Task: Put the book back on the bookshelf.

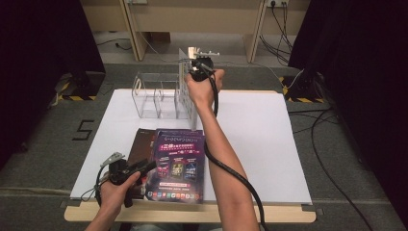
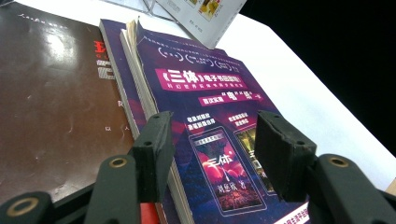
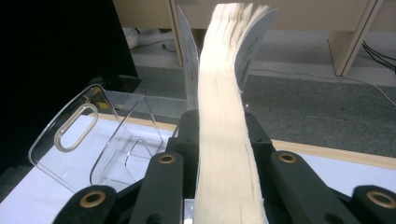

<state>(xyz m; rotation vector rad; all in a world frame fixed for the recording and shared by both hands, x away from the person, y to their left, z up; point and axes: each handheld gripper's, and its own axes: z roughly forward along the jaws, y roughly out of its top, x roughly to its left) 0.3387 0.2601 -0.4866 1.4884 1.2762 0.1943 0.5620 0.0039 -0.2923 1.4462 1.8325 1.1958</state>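
Paper pages bow above the right gripper (image 3: 219,140), clamped on a book (image 3: 226,116) upright by the clear rack (image 1: 159,96), far side. It could flop or miss its slot. Left gripper (image 2: 212,140) hovers apart over the purple book (image 2: 205,93) near left.
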